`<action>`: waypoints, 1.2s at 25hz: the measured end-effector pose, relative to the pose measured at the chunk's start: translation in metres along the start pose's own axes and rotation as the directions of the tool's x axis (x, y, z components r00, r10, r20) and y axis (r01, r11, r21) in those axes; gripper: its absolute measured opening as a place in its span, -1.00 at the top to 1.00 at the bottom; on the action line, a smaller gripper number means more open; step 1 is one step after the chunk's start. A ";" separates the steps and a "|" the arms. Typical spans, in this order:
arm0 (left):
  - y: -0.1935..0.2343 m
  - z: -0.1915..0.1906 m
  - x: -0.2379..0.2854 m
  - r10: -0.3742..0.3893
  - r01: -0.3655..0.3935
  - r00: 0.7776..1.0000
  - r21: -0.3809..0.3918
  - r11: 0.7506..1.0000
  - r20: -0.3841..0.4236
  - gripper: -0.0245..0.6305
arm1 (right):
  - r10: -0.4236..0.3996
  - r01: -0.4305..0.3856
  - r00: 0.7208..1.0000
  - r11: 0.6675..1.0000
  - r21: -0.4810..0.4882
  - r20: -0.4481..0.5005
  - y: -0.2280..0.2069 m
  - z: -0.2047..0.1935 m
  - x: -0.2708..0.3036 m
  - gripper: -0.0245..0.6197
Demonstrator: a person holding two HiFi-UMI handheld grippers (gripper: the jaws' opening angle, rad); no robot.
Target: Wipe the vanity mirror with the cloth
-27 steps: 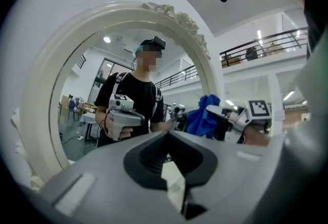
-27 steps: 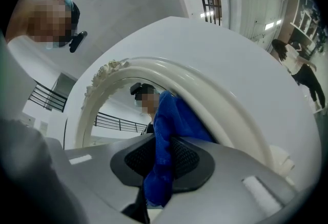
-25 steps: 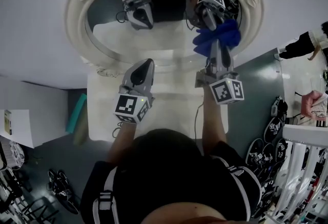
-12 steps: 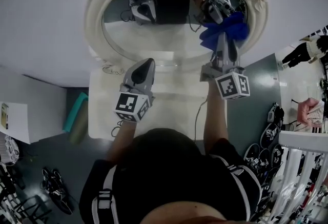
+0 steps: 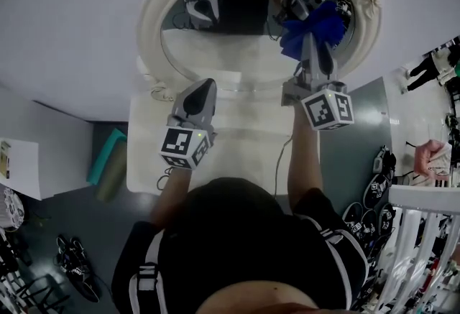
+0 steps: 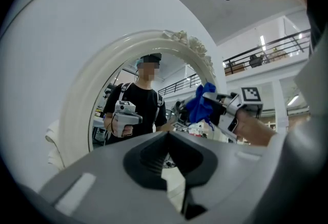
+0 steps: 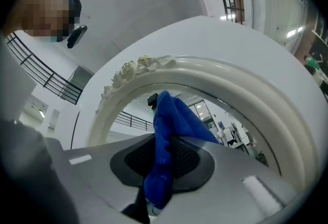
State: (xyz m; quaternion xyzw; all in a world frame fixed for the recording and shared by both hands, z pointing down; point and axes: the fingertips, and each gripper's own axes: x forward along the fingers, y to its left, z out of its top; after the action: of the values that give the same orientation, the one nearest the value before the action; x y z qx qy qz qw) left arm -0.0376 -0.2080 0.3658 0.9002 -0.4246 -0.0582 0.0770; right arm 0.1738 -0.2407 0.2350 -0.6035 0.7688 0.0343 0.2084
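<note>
**A:** What is the right gripper [image 7: 161, 166] doing?

**B:** It is clamped on the blue cloth [image 5: 310, 24]. The cloth sits against the vanity mirror's glass [image 5: 230, 54], close to the right side of the carved cream frame [image 5: 152, 25]. Bare glass spreads out to the left.

**A:** And the left gripper [image 5: 203, 86]?

**B:** Its jaws are together with nothing between them. It is over the white worktop [image 5: 237, 140], near the frame's lower rim. A teal object [image 5: 108, 158] lies on the floor at the left, and a white railing [image 5: 424, 233] stands at the right.

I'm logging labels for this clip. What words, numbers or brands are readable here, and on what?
No readable words, numbers or brands.
Left marker cube and right marker cube: black-and-white square patterns, no letters.
White sheet at the far left: print too small to read.
Blue cloth: plain.
</note>
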 end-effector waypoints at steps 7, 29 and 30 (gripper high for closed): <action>0.017 0.000 -0.016 0.013 -0.013 1.000 -0.015 1.000 0.002 0.91 | 0.052 -0.052 0.999 0.998 -0.037 -0.010 0.043 -0.003 0.020 0.71; 0.085 -0.010 -0.078 0.173 -0.174 0.985 -0.048 0.984 -0.009 0.91 | 0.292 -0.297 0.955 0.949 -0.105 -0.058 0.205 -0.082 0.073 0.71; 0.087 -0.011 -0.080 0.177 -0.178 0.984 -0.050 0.983 -0.011 0.91 | 0.298 -0.302 0.953 0.948 -0.101 -0.060 0.209 -0.087 0.074 0.71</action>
State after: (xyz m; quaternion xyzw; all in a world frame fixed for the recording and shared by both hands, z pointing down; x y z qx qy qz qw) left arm -0.1522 -0.2002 0.3957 0.8568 -0.5013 -0.0588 0.1059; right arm -0.0615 -0.2786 0.2457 -0.4907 0.8530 0.0942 0.1505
